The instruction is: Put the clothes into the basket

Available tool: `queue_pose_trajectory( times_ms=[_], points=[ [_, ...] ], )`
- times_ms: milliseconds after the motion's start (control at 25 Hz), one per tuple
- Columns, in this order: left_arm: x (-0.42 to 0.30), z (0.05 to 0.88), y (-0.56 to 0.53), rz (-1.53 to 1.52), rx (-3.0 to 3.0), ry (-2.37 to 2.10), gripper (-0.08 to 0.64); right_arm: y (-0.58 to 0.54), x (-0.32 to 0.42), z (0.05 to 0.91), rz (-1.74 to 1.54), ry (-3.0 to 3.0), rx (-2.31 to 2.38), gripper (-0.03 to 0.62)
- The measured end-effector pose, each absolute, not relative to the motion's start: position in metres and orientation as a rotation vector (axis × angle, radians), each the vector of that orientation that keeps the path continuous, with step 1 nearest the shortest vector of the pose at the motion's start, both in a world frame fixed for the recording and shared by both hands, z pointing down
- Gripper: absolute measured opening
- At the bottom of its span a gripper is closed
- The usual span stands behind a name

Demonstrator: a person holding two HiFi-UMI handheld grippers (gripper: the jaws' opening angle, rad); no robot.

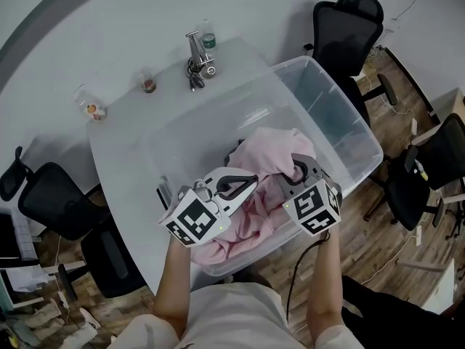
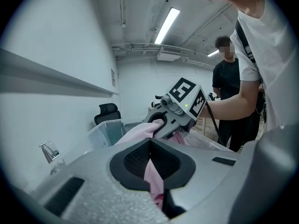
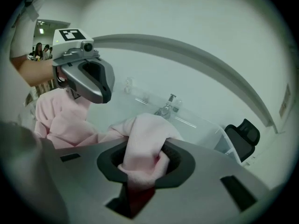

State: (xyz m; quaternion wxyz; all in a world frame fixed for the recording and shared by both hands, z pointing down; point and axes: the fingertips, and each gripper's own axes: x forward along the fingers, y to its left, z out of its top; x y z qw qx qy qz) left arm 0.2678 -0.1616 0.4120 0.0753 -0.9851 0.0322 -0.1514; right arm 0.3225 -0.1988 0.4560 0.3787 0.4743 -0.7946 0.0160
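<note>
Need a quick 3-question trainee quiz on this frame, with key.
1. True or false: the left gripper is empty.
2. Where is the pink garment? A: on the floor. B: at the clear bin on the table. C: draped over an office chair.
3. How many grippers are clamped on the garment?

Key:
1. False. Pink cloth is pinched between its jaws.
2. B
3. Two. The right gripper is also shut on a fold of it.
</note>
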Motion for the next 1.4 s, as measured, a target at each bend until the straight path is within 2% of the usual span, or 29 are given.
queue_pose_trajectory(
  times_ms=[280, 640, 800, 1000, 1320, 1360, 1400],
  points=[
    [0.266, 0.449, -0.163, -0.616, -2.987, 0.109, 0.005, -0.195, 0.305, 0.495, 0.048, -1.916, 0.959, 0.103],
    [0.26, 0.448, -0.165, -0.604, -3.0, 0.113, 0.005, -0.187, 0.296, 0.532, 0.035, -1.785, 0.749, 0.162],
    [0.26, 0.442, -0.165, -0.59, -2.994, 0.116, 0.005, -0.181, 0.297, 0.543, 0.023, -1.734, 0.677, 0.277],
    [0.258, 0.437, -0.161, -0.561, -2.988, 0.104, 0.005, -0.173, 0.301, 0.541, 0.02, -1.705, 0.651, 0.345],
    [0.251, 0.423, -0.154, -0.516, -2.983, 0.109, 0.005, -0.173, 0.32, 0.499, -0.095, -1.678, 0.842, 0.341],
    [0.25, 0.419, -0.153, -0.502, -2.975, 0.105, 0.005, -0.173, 0.32, 0.489, -0.116, -1.695, 0.884, 0.324],
    [0.249, 0.413, -0.152, -0.482, -2.964, 0.102, 0.005, -0.174, 0.318, 0.475, -0.137, -1.729, 0.941, 0.282]
  ],
)
